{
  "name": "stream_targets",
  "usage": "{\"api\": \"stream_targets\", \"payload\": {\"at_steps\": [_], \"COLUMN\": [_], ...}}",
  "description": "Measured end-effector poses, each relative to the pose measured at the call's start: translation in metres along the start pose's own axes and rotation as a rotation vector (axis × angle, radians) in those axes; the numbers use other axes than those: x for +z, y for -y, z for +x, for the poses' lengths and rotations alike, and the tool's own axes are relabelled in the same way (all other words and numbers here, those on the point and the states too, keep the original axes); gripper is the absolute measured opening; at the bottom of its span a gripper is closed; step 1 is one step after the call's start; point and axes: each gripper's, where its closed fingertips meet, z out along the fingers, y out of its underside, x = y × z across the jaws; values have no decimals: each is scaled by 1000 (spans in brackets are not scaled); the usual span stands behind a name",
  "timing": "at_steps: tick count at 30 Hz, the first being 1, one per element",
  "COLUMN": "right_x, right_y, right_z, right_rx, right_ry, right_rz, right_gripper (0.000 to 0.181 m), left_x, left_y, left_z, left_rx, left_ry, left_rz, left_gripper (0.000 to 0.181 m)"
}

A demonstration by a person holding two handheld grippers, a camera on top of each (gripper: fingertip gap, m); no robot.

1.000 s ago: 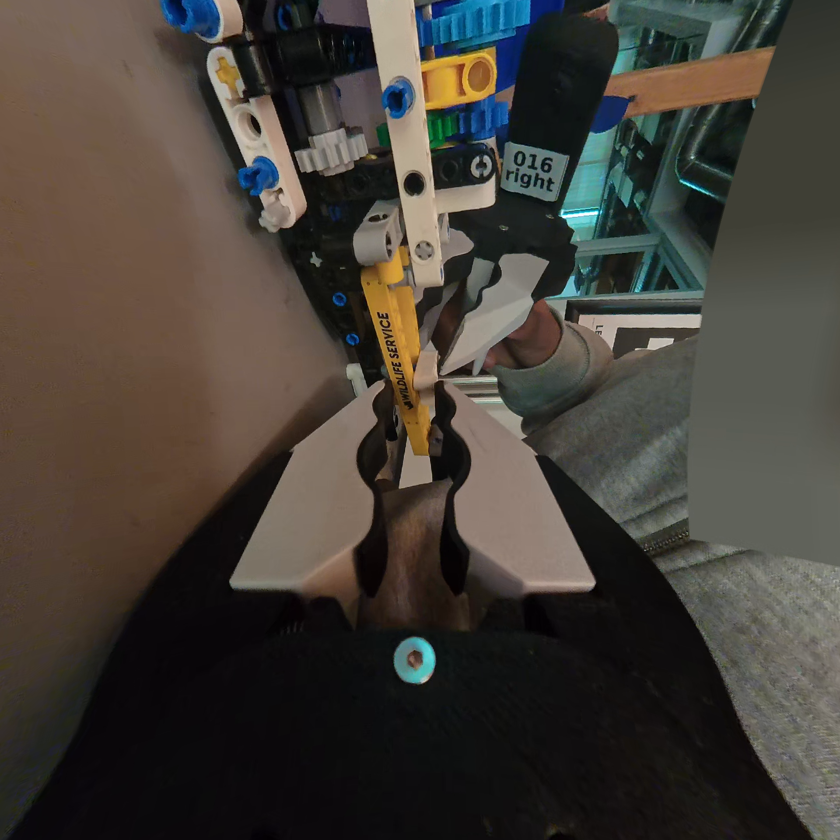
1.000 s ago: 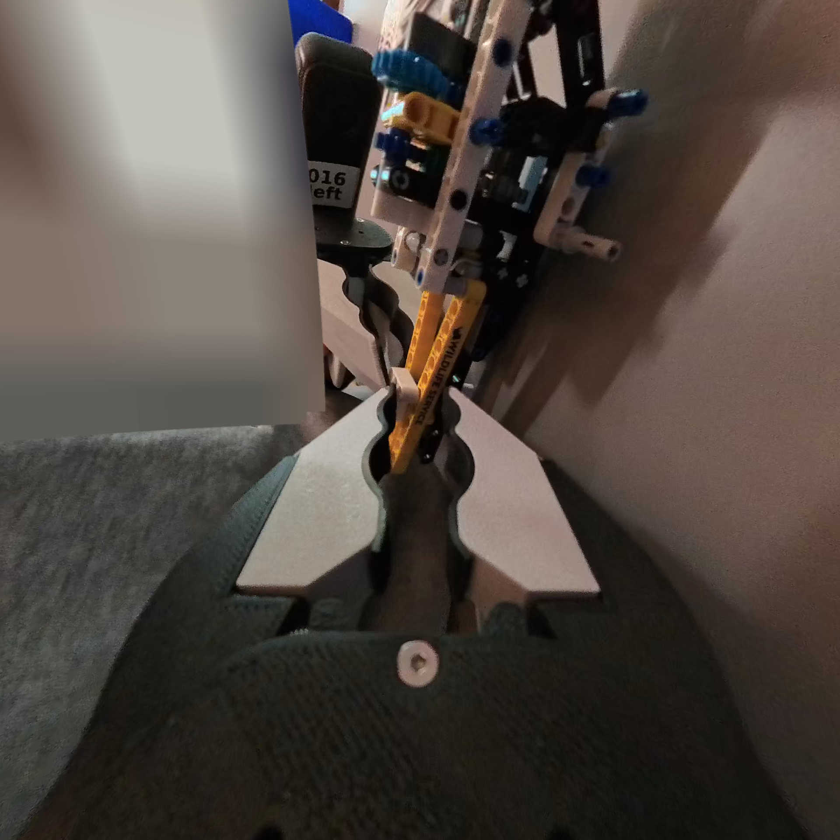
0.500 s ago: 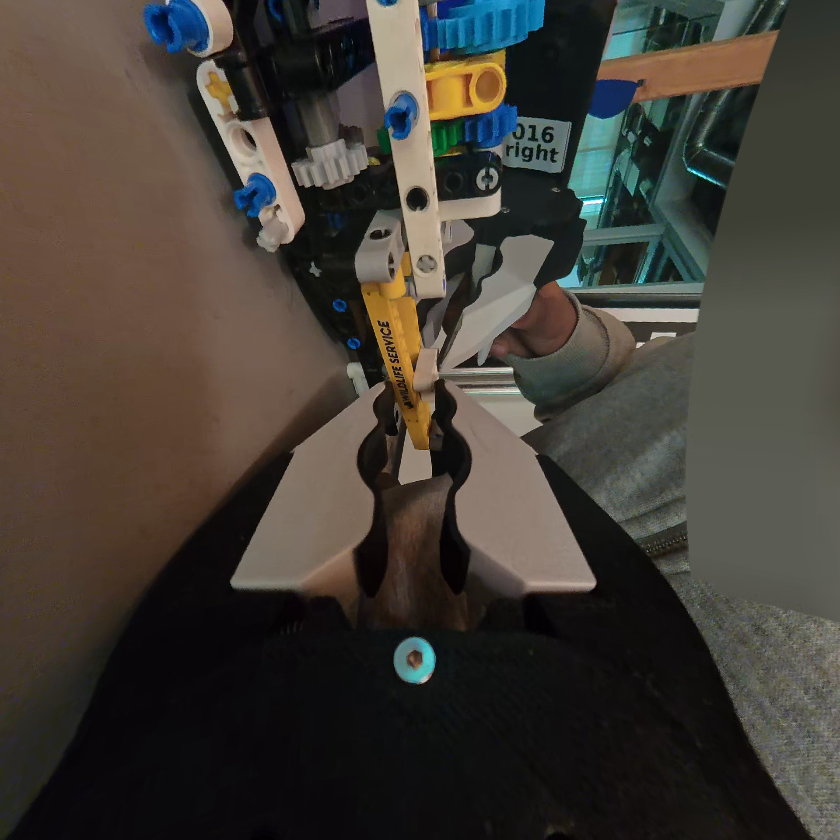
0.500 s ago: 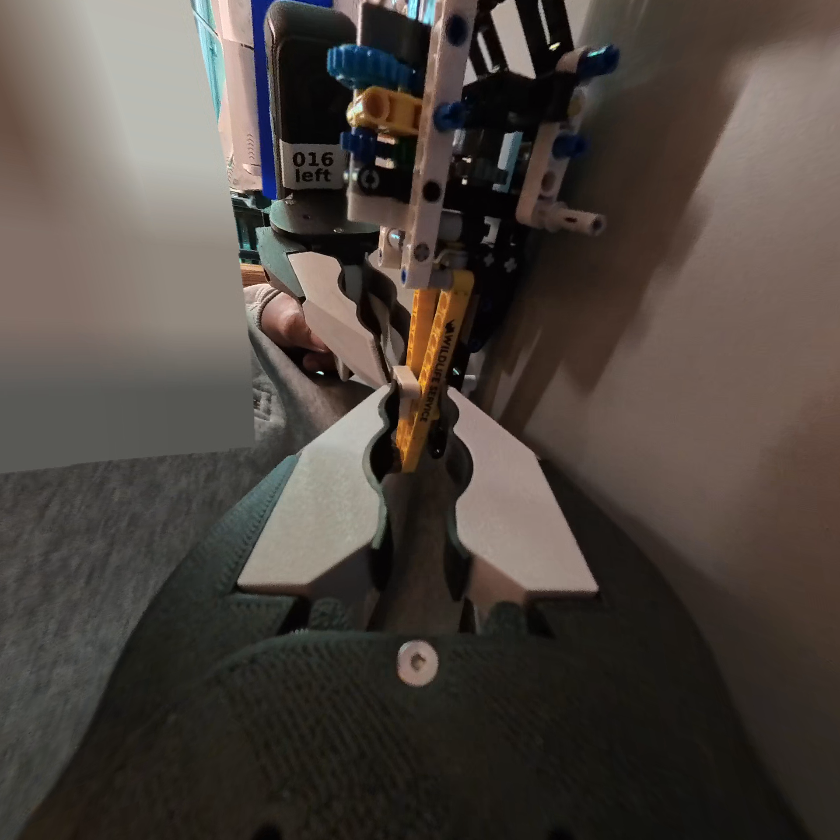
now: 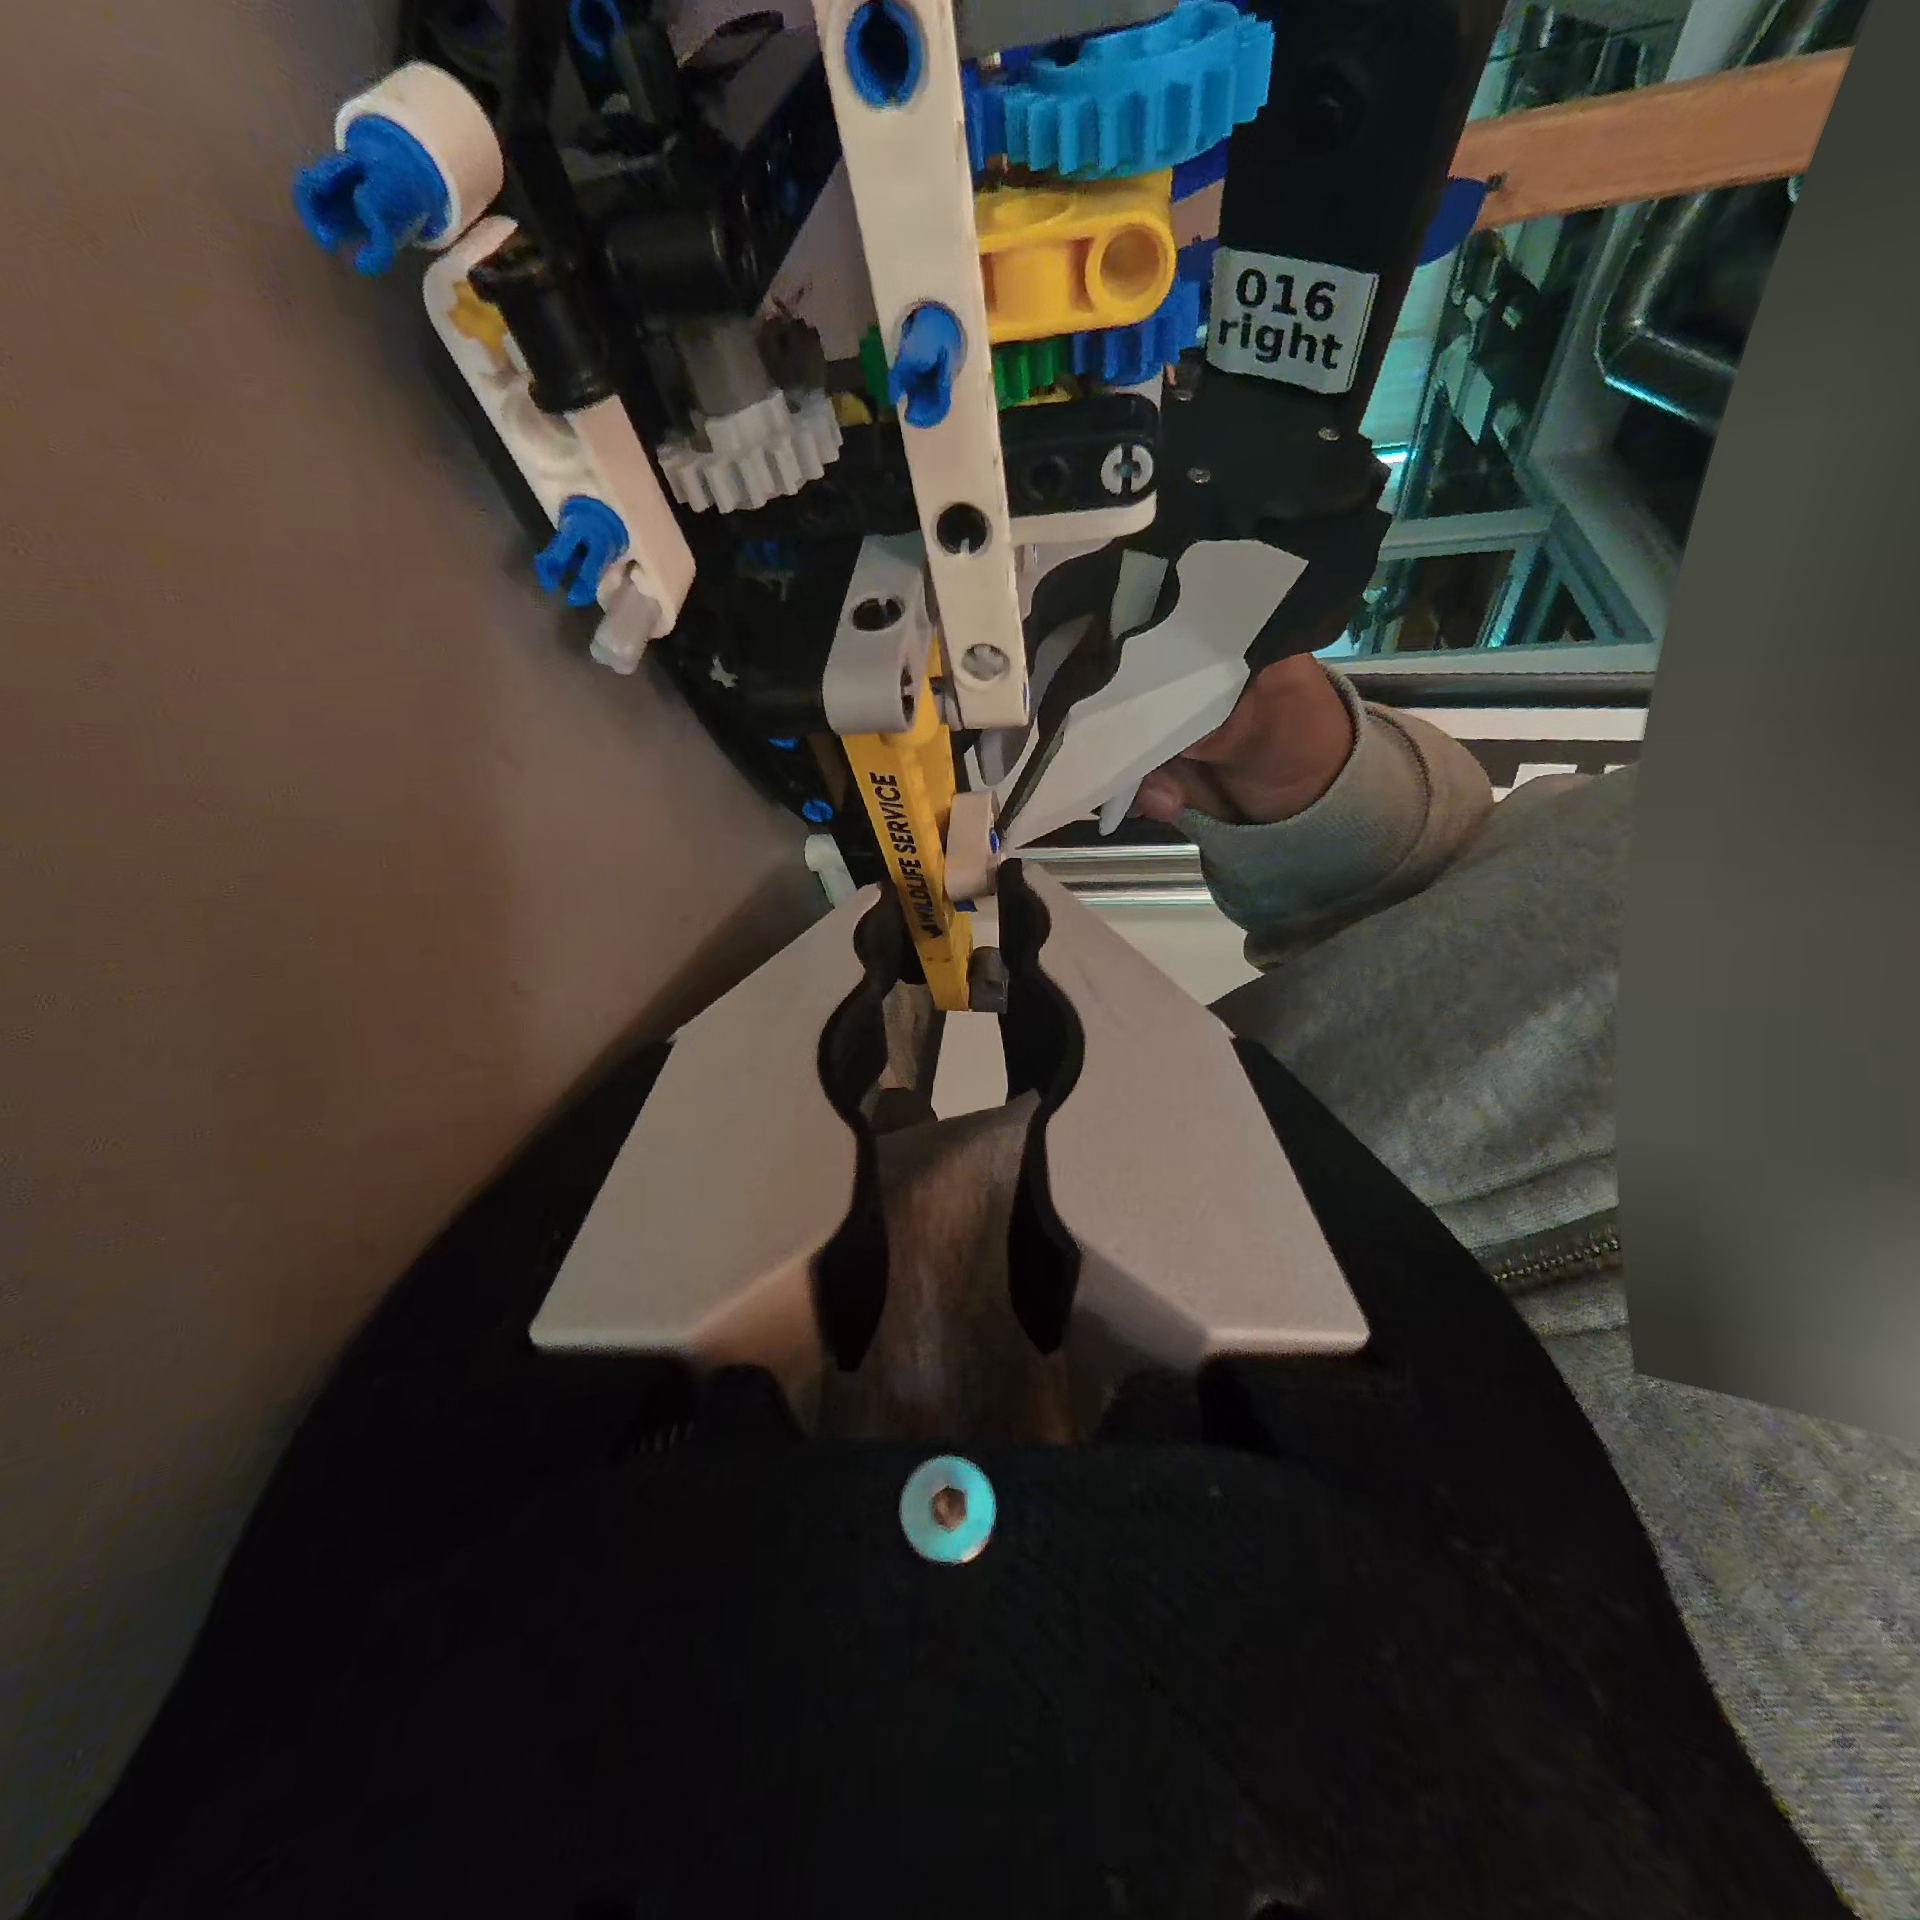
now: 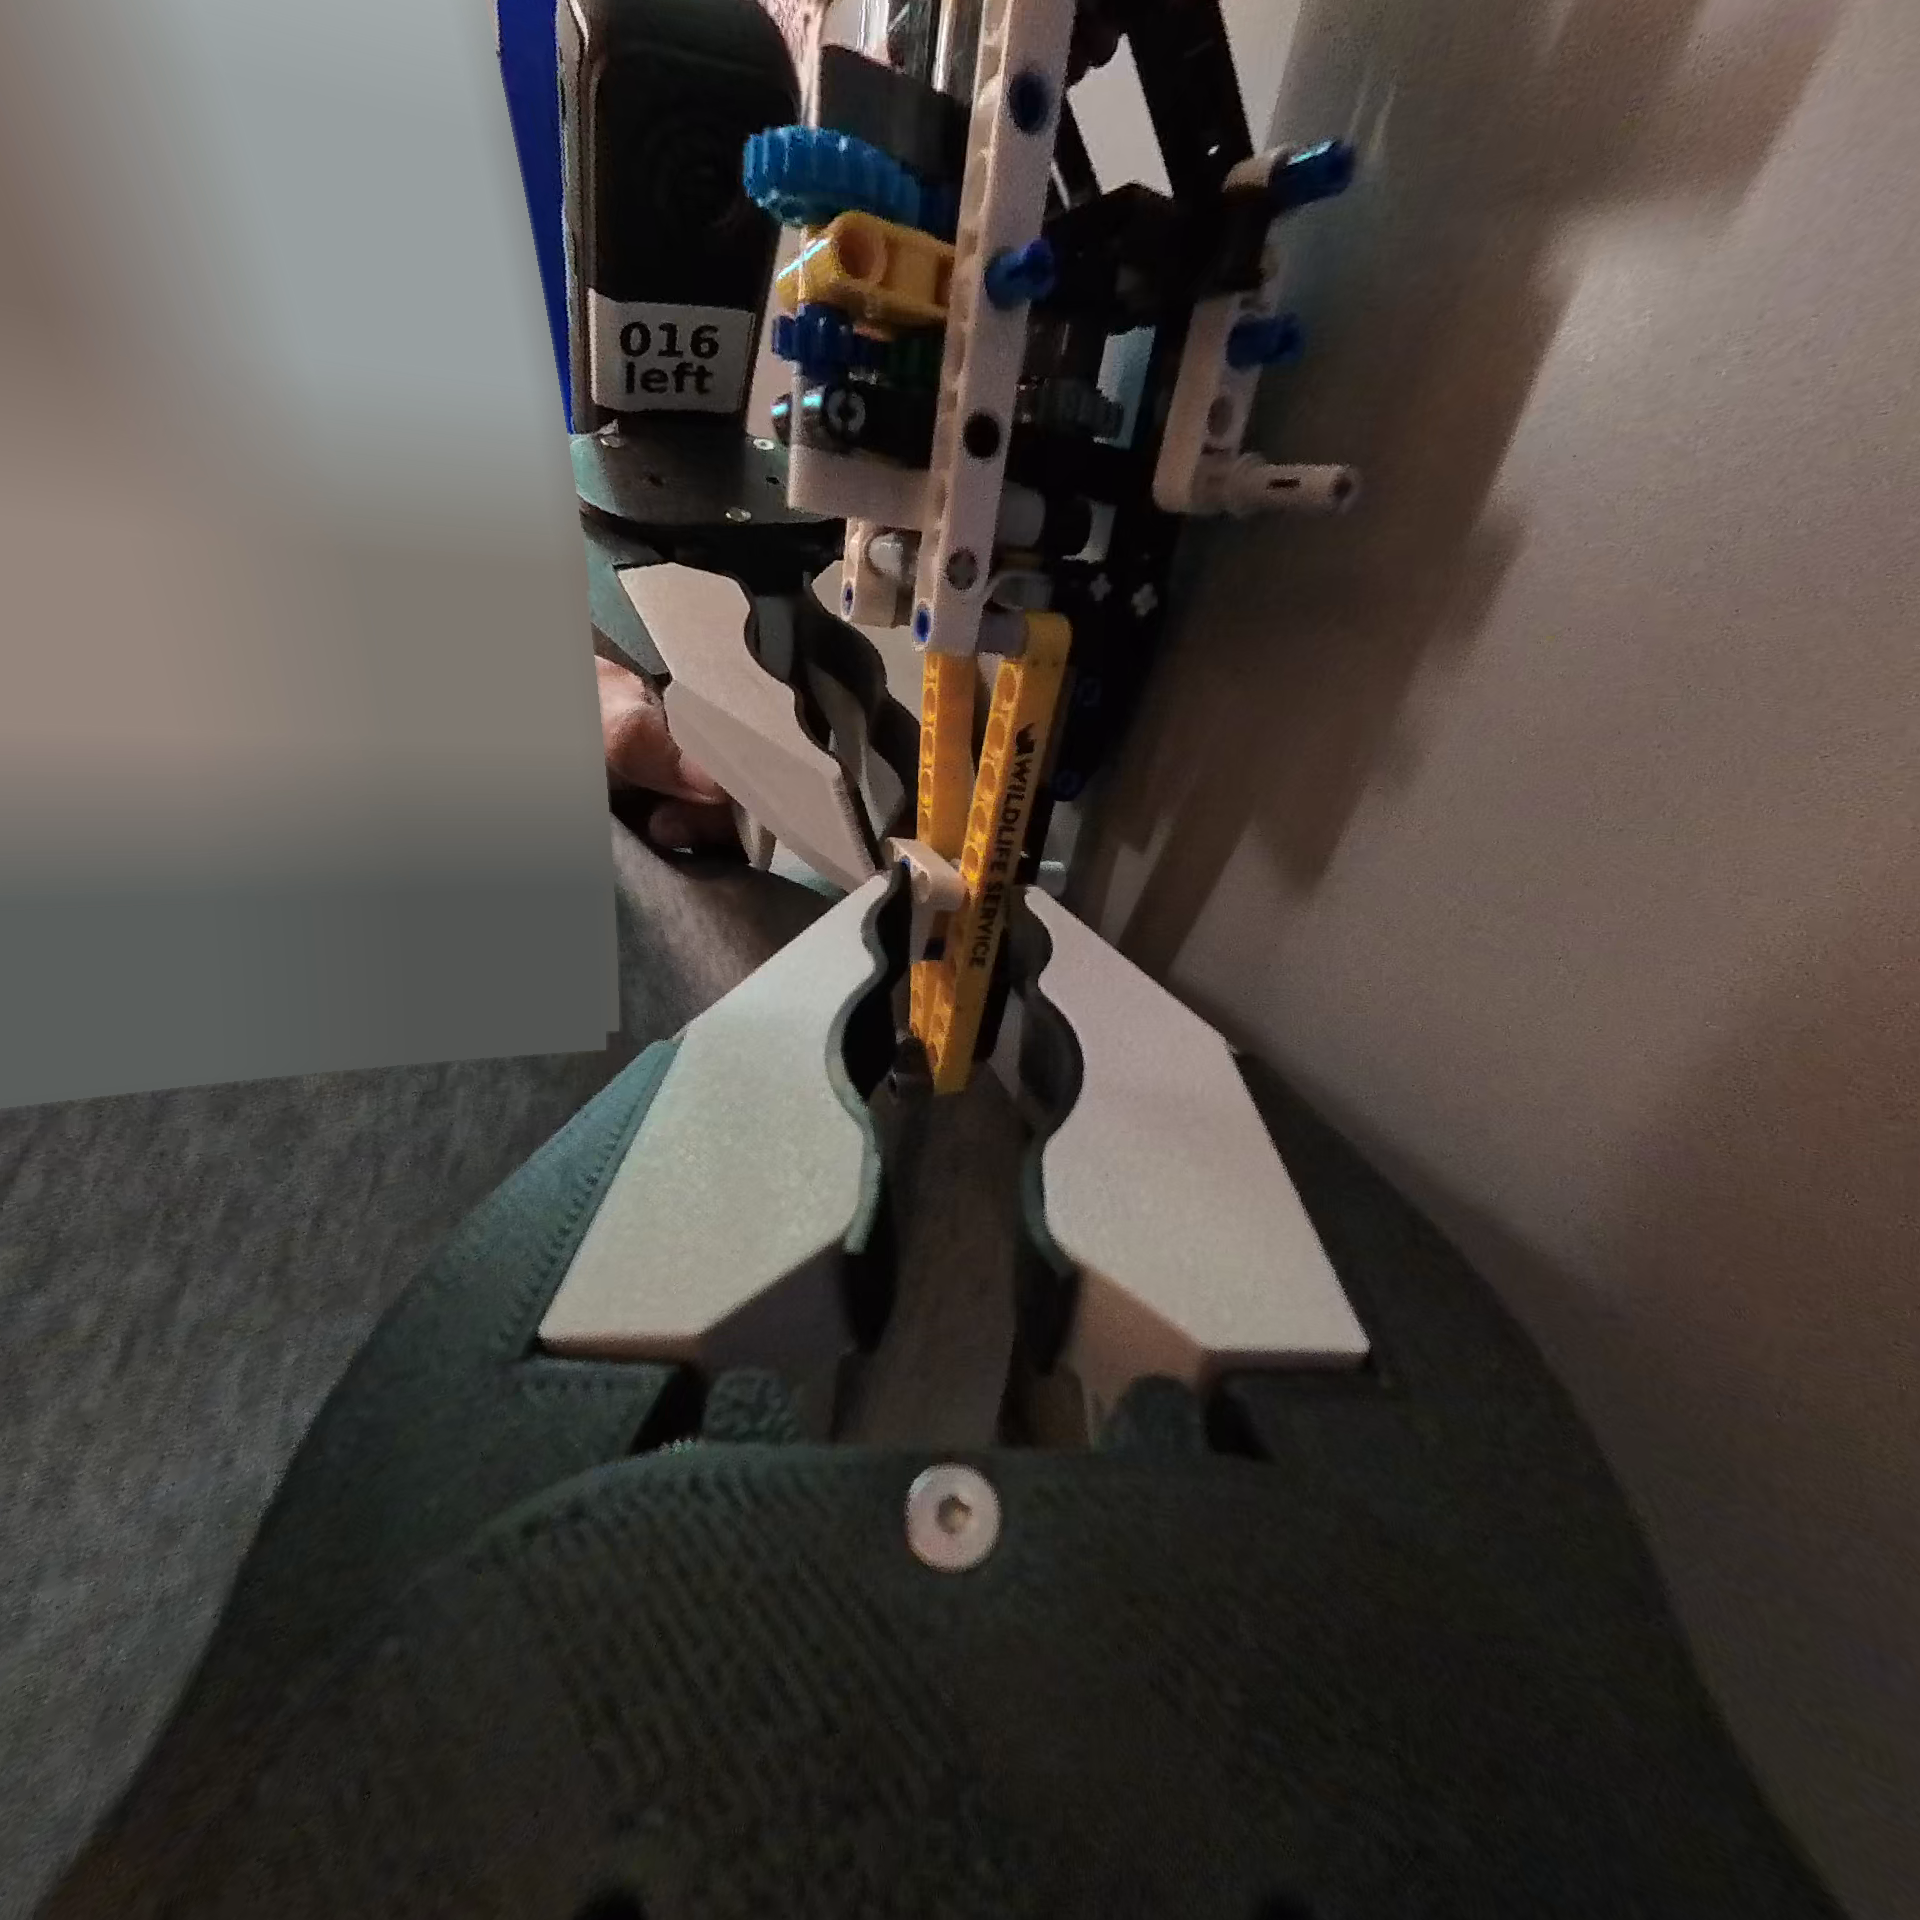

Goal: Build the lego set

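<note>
Here the left gripper [image 5: 940, 914] and right gripper [image 6: 961, 914] each have jaws narrowed onto the lower end of the long yellow plastic lego beam [image 5: 909, 862], meeting it from opposite sides. The beam's long axis runs straight ahead from both, up into the black-and-white geared lego model [image 5: 831, 364].
</note>
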Motion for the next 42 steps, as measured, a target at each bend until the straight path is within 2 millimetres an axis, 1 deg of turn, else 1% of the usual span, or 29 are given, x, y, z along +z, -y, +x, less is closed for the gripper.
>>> {"api": "stream_targets", "payload": {"at_steps": [4,7,10,12,15,17,18,20,25,27,28,29,30,34,40,42], "right_x": [0,-2,-4,-6,-5,-4,-3,-3,-3,-7,-8,-8,-7,-6,-6,-6], "right_y": [1,3,5,6,-2,-7,-7,-7,-4,5,8,8,8,7,1,0], "right_z": [0,1,0,-3,-1,1,0,-3,-3,-5,-4,0,2,1,1,0], "right_rx": [-32,-28,-64,-78,-73,-72,-68,-62,-21,-19,-13,-15,-24,-11,12,16], "right_ry": [-24,-28,-49,-64,-102,-122,-112,-83,-53,-41,-41,-61,-69,-37,-48,-47], "right_rz": [0,33,53,70,65,67,78,96,102,137,144,129,115,83,-17,-23], "right_gripper": [18,18,18,25,32,33,26,20,20,27,23,17,20,18,17,18], "left_x": [0,0,0,0,0,0,0,0,0,1,1,1,1,1,0,-1], "left_y": [0,2,4,5,4,4,5,5,7,8,9,9,9,12,13,13], "left_z": [0,0,0,1,0,0,0,0,0,0,-1,-1,-1,-1,-2,-3], "left_rx": [5,-17,-29,-40,-37,-30,-29,-23,-33,-29,-30,-32,-31,-30,-30,-29], "left_ry": [1,1,-7,-15,-15,-14,-14,-11,-8,-7,-7,-9,-8,-7,-11,-11], "left_rz": [7,17,32,43,53,56,58,60,57,55,53,49,48,41,34,34], "left_gripper": [16,17,17,16,16,16,16,16,16,16,16,16,16,15,15,15]}}
